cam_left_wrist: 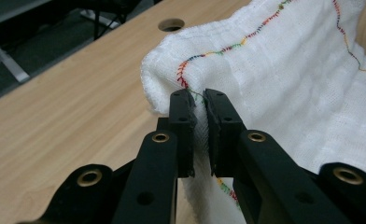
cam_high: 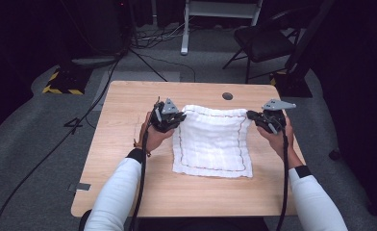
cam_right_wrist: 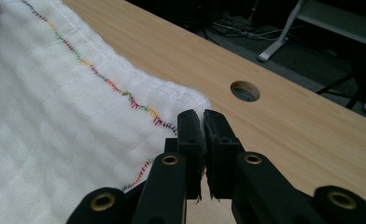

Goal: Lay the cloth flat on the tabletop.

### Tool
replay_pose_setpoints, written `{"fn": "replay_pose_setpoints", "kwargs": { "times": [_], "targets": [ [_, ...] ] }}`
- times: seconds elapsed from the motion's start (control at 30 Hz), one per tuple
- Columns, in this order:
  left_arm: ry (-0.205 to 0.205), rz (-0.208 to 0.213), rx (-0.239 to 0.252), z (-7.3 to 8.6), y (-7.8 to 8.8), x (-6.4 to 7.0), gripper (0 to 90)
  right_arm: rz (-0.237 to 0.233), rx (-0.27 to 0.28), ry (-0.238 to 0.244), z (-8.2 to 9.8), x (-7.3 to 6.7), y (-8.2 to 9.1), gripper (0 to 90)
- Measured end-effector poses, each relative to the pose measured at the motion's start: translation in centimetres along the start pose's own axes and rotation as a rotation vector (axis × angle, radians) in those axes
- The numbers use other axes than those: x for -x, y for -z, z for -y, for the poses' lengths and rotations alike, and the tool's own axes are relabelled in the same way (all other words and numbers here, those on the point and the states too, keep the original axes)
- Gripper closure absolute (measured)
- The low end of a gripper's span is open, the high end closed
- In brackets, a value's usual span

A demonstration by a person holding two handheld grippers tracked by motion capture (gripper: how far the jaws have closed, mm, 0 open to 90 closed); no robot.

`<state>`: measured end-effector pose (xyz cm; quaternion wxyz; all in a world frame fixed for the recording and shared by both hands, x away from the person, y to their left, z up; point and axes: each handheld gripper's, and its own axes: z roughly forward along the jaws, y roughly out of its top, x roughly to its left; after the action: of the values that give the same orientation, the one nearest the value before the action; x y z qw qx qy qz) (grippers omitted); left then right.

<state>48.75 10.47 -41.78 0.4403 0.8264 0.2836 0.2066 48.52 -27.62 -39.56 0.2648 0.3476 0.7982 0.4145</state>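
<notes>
A white cloth (cam_high: 211,142) with a multicoloured stitched border lies on the wooden table (cam_high: 124,183). My left gripper (cam_high: 181,117) is shut on the cloth's far left corner, and the left gripper view shows that corner (cam_left_wrist: 172,70) bunched up between the pads. My right gripper (cam_high: 250,115) is shut on the far right corner; in the right gripper view the cloth (cam_right_wrist: 55,121) edge is pinched between the jaws. Both far corners are lifted off the table while the near edge still rests on it.
A round cable hole (cam_high: 227,96) sits in the table just beyond the cloth, also seen as the hole (cam_right_wrist: 244,91) and the hole (cam_left_wrist: 171,24). A black chair (cam_high: 263,41) and a white stand (cam_high: 220,14) are on the floor behind. Cables run across the grey floor at the left.
</notes>
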Motion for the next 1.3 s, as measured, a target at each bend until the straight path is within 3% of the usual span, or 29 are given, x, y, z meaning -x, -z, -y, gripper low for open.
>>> {"fn": "replay_pose_setpoints", "kwargs": {
  "times": [0.1,0.2,0.3,0.37,0.4,0.47,0.5,0.53,0.57,0.8,0.87,0.93,1.1,1.17,1.2,1.27,1.3],
  "targets": [
    [0.002,-0.039,-0.001,-0.8,-0.6,-0.5,79.1,0.035,0.007,0.011,-0.8,0.4,-0.5,84.4],
    [0.074,-0.088,-0.044,-0.7,-1.8,-1.2,58.1,0.103,-0.022,-0.018,-1.2,1.0,-2.0,65.7],
    [0.103,-0.085,-0.090,0.4,-2.6,-1.0,40.0,0.094,-0.046,-0.033,-0.7,1.0,-3.0,57.8],
    [0.085,-0.060,-0.131,1.4,-2.7,-0.7,32.8,0.045,-0.083,-0.032,0.1,0.7,-3.3,51.3],
    [0.075,-0.050,-0.152,1.9,-2.7,-0.4,30.0,0.018,-0.118,-0.003,1.2,0.0,-3.6,50.0],
    [0.066,-0.024,-0.187,3.0,-2.6,0.2,28.8,0.006,-0.142,0.017,1.8,-0.4,-3.6,48.6],
    [0.045,0.009,-0.215,3.9,-2.3,0.9,27.4,-0.038,-0.171,0.042,3.0,-1.3,-3.5,45.6],
    [0.045,0.009,-0.215,3.9,-2.3,0.9,27.3,-0.038,-0.171,0.042,3.0,-1.3,-3.5,45.6],
    [0.023,0.026,-0.245,4.7,-2.2,1.7,27.0,-0.062,-0.196,0.063,4.2,-2.1,-3.3,43.0],
    [-0.025,0.088,-0.325,6.3,-1.5,4.1,26.9,-0.125,-0.246,0.056,7.6,-3.3,-1.9,37.9],
    [0.000,0.093,-0.348,7.0,-1.3,5.0,27.3,-0.137,-0.262,0.060,8.4,-3.7,-1.4,37.6],
    [0.031,0.089,-0.324,7.5,-0.9,5.5,30.0,-0.150,-0.273,0.050,9.1,-4.0,-1.0,38.3],
    [0.018,0.083,-0.329,8.2,0.4,6.3,30.6,-0.151,-0.276,0.020,10.4,-4.6,0.3,39.1],
    [0.049,0.089,-0.335,8.5,0.8,6.4,30.6,-0.145,-0.283,0.022,10.8,-4.6,0.9,39.4],
    [0.073,0.095,-0.340,8.7,1.0,6.4,30.6,-0.145,-0.276,0.003,11.1,-4.6,1.2,39.4],
    [0.063,0.112,-0.334,9.0,1.7,7.0,30.6,-0.169,-0.280,-0.044,11.7,-4.5,1.9,38.6],
    [0.063,0.112,-0.334,9.0,1.7,7.0,30.6,-0.169,-0.280,-0.044,11.7,-4.5,1.9,38.6]
  ]
}}
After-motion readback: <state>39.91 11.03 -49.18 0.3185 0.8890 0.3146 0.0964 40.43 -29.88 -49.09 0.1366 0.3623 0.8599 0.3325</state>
